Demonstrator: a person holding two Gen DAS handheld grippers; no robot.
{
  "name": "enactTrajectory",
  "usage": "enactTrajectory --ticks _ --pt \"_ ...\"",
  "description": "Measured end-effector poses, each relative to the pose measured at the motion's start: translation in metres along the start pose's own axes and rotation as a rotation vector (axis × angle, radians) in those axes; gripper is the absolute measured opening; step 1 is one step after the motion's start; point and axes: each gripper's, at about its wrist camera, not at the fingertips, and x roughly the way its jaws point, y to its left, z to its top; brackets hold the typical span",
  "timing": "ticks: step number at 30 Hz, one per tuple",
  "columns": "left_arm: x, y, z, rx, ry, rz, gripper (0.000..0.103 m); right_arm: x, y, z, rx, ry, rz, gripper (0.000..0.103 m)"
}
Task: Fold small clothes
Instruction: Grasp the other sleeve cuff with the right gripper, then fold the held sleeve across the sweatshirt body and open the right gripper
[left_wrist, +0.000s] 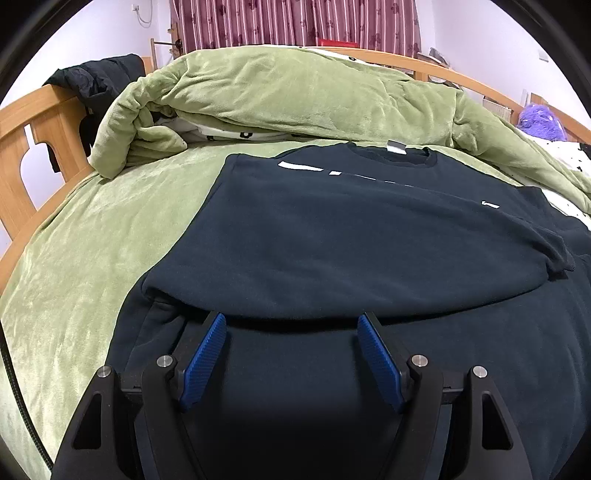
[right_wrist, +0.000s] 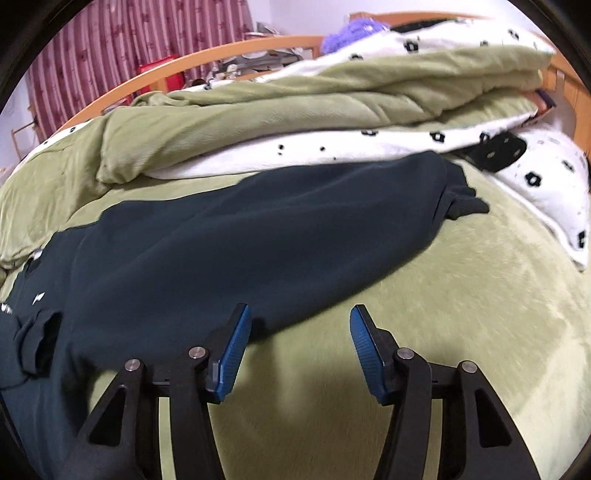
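From my left gripper (left_wrist: 291, 325) I see the dark sweatshirt (left_wrist: 351, 236) spread on the green bedcover (left_wrist: 96, 236), collar at the far end, straight ahead of me. One sleeve (left_wrist: 406, 229) lies folded across the chest, its cuff (left_wrist: 557, 254) ahead and to my right. My jaws stand apart with nothing clamped; the blue pads (left_wrist: 205, 360) hover over the sweatshirt's near half, tips just short of the folded sleeve's edge — whether they touch the cloth I cannot tell.

My right gripper (right_wrist: 301, 319) is also open and empty. Its left pad (right_wrist: 232, 350) sits over the near edge of the other sleeve (right_wrist: 258, 236), which stretches away ahead of me toward its cuff (right_wrist: 465, 206), far and to the right. The right-hand pad (right_wrist: 367, 354) hangs over bare bedcover. Beyond the sleeve lies a heaped green quilt (right_wrist: 277, 110) with a white, black-patterned lining (right_wrist: 369, 144). This view is slightly blurred.
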Motion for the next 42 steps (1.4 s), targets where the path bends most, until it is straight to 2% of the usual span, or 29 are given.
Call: enactTrajectory --ticks 7,8,9,10,13,16,20,23,27,30,34,38,42 --pt "0.008 0.002 0.001 -0.011 0.018 0.010 0.072 0.037 -0.019 0.018 0.087 0.028 0.013 0.057" --pt "0.009 0.002 0.000 -0.012 0.020 0.009 0.072 0.039 -0.020 0.020 0.097 0.023 0.013 0.052" --pt "0.009 0.002 0.001 -0.012 0.022 0.009 0.072 0.041 -0.022 0.022 0.109 0.013 0.000 0.024" --pt "0.009 0.002 0.001 -0.015 0.022 0.008 0.072 0.041 -0.022 0.023 0.108 0.008 -0.007 0.008" --pt "0.005 0.006 0.003 -0.029 0.016 0.012 0.072 0.031 -0.019 0.026 0.090 -0.046 0.003 0.006" --pt "-0.006 0.013 0.005 -0.024 -0.014 0.019 0.072 -0.002 0.003 0.035 0.020 -0.147 -0.043 0.006" --pt "-0.022 0.023 0.008 -0.020 -0.043 0.013 0.072 -0.065 0.052 0.054 -0.062 -0.285 -0.011 0.005" --pt "-0.028 0.030 0.009 -0.018 -0.021 0.051 0.072 -0.110 0.106 0.061 -0.141 -0.367 0.036 0.005" --pt "-0.044 0.043 0.010 -0.037 -0.041 0.020 0.072 -0.149 0.185 0.054 -0.223 -0.401 0.139 0.005" --pt "-0.052 0.055 0.010 -0.057 -0.051 0.000 0.072 -0.165 0.247 0.035 -0.277 -0.378 0.237 0.005" --pt "-0.057 0.065 0.008 -0.047 -0.066 0.011 0.072 -0.166 0.328 -0.015 -0.363 -0.318 0.319 0.005" --pt "-0.060 0.077 0.002 -0.058 -0.073 -0.008 0.072 -0.139 0.388 -0.069 -0.394 -0.194 0.376 0.005" --pt "-0.056 0.096 -0.004 -0.086 -0.066 -0.024 0.072 -0.107 0.427 -0.107 -0.417 -0.089 0.366 0.005"
